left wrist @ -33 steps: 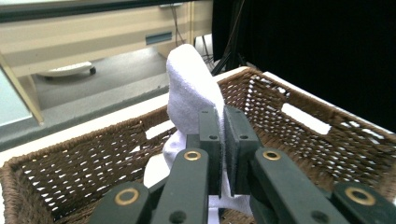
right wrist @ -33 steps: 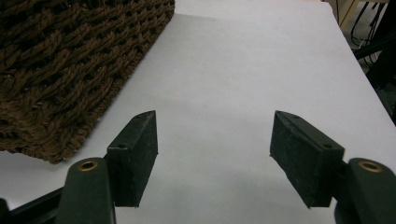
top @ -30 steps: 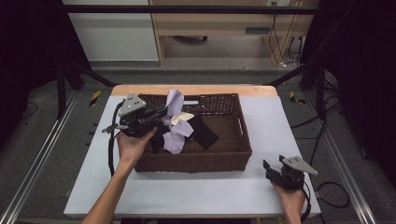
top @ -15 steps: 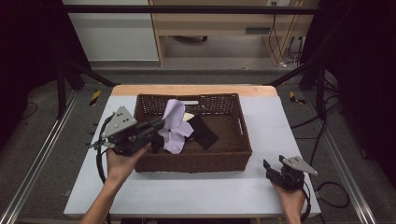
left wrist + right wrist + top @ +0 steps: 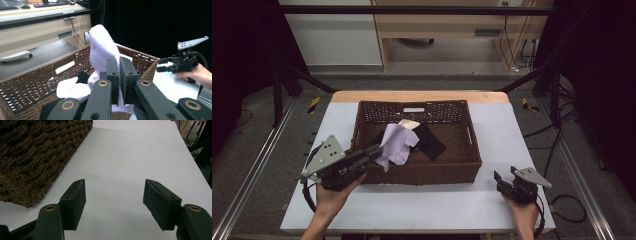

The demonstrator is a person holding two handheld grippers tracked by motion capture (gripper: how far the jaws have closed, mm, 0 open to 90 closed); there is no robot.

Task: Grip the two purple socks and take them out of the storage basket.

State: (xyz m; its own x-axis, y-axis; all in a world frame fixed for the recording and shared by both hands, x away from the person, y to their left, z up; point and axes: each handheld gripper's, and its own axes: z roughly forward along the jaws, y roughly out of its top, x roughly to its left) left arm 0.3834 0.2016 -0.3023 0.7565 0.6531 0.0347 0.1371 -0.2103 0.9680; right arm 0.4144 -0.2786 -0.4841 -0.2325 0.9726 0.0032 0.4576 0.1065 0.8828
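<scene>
Table: a white table [image 5: 422, 210] with a wooden strip along its far edge.
Basket: a brown woven basket [image 5: 422, 172] stands in the middle of the table, with a handle slot in its far wall.
Cloth: a pale lilac cloth [image 5: 396, 145] sits at the basket's left near side, draped over the near rim; in the left gripper view it rises as a white fold [image 5: 102, 50] above the jaws.
Other contents: a black cloth [image 5: 429, 142] lies to the right of the pale one, and a cream piece [image 5: 408, 124] lies behind it.
Left gripper: the left gripper [image 5: 373, 152], at the basket's near left corner, is clenched on the pale cloth, its jaws pressed against the fabric.
Right gripper: the right gripper [image 5: 501, 179] is near the table's near right corner, well apart from the basket, with its jaws spread wide and nothing between them over bare table.
</scene>
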